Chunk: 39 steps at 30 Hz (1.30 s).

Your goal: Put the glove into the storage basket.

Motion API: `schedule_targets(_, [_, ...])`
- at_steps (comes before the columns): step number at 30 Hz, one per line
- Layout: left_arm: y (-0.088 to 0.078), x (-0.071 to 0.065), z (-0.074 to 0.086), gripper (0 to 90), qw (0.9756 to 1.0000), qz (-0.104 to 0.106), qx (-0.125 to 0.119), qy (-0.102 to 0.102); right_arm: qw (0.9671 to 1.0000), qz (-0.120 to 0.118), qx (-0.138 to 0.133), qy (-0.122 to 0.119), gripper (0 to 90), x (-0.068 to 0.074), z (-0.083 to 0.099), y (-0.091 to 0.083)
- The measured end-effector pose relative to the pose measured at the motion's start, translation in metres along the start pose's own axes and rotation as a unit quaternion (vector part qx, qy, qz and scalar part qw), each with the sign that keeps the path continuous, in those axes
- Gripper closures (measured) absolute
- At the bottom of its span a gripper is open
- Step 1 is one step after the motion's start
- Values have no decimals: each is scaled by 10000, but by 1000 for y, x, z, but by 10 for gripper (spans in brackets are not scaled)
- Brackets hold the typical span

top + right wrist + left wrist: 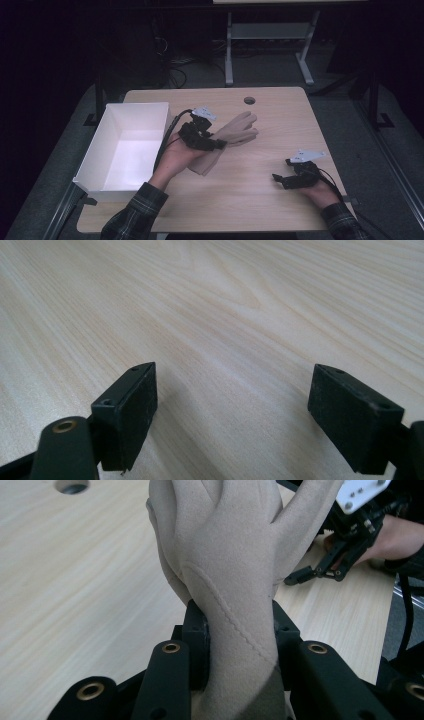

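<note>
A beige fabric glove (235, 132) hangs above the middle of the wooden table, held by its cuff. My left gripper (216, 145) is shut on that cuff, and in the left gripper view the glove (235, 560) rises from between the two black jaws with its fingers pointing away. My right gripper (278, 178) rests low over the table at the front right, its jaws wide apart. In the right gripper view its pads (132, 410) frame bare wood and hold nothing.
A white open bin (127, 145) stands at the table's left edge, beside the left hand. A round cable hole (249, 100) lies near the far edge. The right hand with its gripper (345, 545) appears beyond the glove in the left gripper view.
</note>
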<state>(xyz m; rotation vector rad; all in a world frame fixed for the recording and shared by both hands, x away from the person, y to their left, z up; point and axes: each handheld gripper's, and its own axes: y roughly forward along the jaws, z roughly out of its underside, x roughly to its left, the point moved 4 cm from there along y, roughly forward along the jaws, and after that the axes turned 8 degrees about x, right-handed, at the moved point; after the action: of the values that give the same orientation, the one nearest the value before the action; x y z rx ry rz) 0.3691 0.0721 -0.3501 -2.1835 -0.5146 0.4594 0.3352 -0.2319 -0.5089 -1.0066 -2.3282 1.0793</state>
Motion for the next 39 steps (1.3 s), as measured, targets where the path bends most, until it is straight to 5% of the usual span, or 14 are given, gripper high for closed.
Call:
schedule_targets(13, [-48,26,7,689,9989,-298,-230,-289,10000,-3,2,4,193,0,0,0])
schedule_targets(23, [-76,46,25,687,9957,-601,-386,-597,10000,8,-1,-21,193,0,0,0])
schedule_targets(39, [-117,78,73,684,9853,-1141,-581,-1133,10000,7,11,-23,192,0,0,0])
